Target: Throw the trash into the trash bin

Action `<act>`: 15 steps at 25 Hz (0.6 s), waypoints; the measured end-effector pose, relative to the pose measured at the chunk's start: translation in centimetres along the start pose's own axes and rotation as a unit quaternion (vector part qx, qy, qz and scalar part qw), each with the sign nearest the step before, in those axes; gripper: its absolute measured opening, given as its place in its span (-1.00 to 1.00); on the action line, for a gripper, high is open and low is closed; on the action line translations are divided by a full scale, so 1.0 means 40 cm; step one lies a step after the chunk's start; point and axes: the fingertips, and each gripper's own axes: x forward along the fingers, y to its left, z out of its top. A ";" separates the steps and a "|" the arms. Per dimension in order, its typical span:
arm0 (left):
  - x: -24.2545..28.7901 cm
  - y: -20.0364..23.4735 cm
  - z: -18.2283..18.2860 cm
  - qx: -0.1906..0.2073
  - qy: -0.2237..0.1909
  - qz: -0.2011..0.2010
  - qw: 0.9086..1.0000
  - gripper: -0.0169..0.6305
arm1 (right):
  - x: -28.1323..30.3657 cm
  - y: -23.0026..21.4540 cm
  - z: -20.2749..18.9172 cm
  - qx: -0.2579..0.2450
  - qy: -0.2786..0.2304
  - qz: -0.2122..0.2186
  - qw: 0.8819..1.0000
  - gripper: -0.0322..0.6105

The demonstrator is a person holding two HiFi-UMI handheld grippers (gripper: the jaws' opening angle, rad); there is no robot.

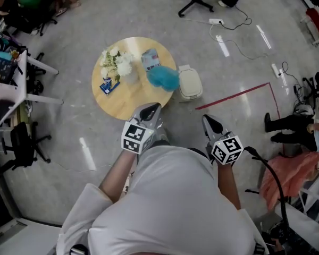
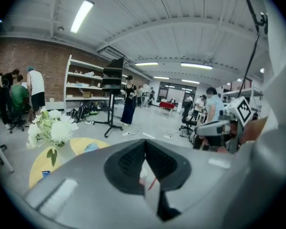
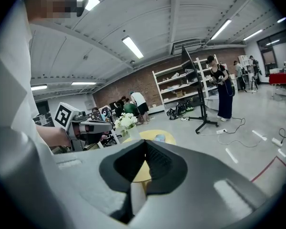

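The person's white shirt (image 1: 175,206) is nearest to the head camera and fills the lower part of that view. Just ahead of it, each hand holds a tool. The left tool (image 1: 152,108) has its jaws pressed together with nothing between them. In the head view its tip overlaps the 5 o'clock edge of the round wooden bench (image 1: 128,100). The right tool (image 1: 208,119) is also closed tight and empty, and it shows over the grey floor (image 1: 228,62), apart from the bench.

The trash lies on the bench top: a blue crumpled piece (image 1: 163,77) at the 3 o'clock edge, and a packet (image 1: 150,59) just beside it at 1 o'clock. The pale trash bin (image 1: 190,82) stands on the floor just beside the bench at 3 o'clock, next to the blue piece. White flowers (image 1: 117,62) stand at 10 o'clock on the bench, and a small blue card (image 1: 107,85) lies at 8 o'clock. A red tape line (image 1: 239,94) runs on the floor at 3 o'clock from the bin.
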 end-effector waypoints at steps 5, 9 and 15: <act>0.032 0.033 -0.009 0.004 0.005 -0.031 0.999 -0.93 | 0.033 0.008 0.000 0.007 -0.004 -0.021 1.000 -0.90; 0.054 0.047 -0.007 0.012 0.003 -0.047 0.999 -0.93 | 0.041 0.003 -0.003 0.008 -0.004 -0.034 0.999 -0.90; 0.072 0.050 -0.014 0.008 0.010 -0.056 0.998 -0.93 | 0.039 -0.022 0.003 0.010 -0.005 -0.051 0.999 -0.90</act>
